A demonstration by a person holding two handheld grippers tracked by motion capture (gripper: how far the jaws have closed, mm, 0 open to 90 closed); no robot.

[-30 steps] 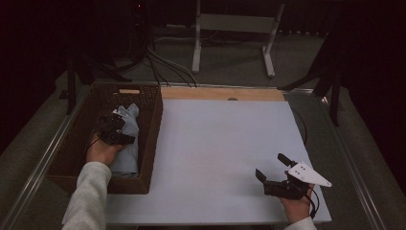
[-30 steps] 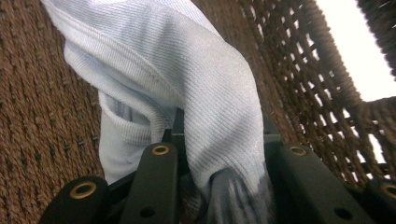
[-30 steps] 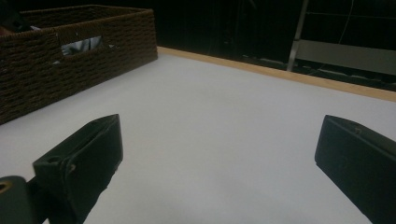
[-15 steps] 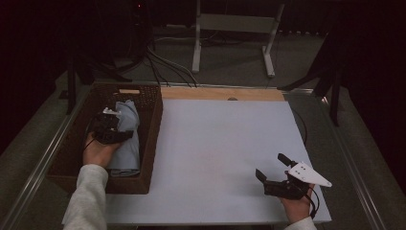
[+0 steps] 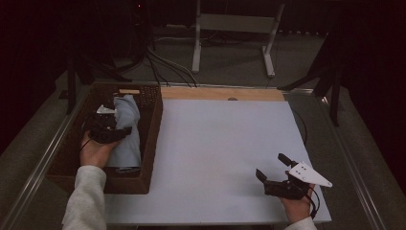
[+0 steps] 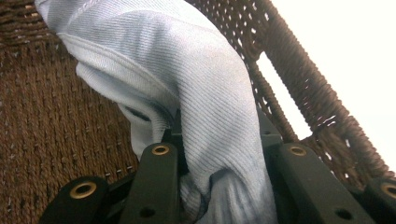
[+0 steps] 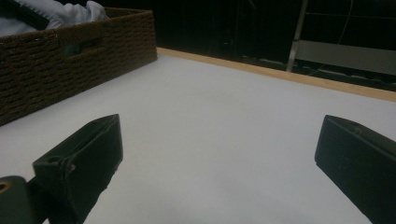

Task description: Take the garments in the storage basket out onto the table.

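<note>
Fingers (image 6: 159,186) pinch light-blue cloth (image 6: 196,93), lengthwise along basket (image 5: 151,124).

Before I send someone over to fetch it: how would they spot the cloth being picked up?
Start at the white table and find the dark brown woven basket at its left edge. Inside lies a pale blue ribbed cloth, bunched between the jaws of the left hand-held gripper. It is the one soft, light thing against the dark weave.

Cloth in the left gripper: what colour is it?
Pale blue, ribbed; the cloth shows best in the left gripper view.
</note>
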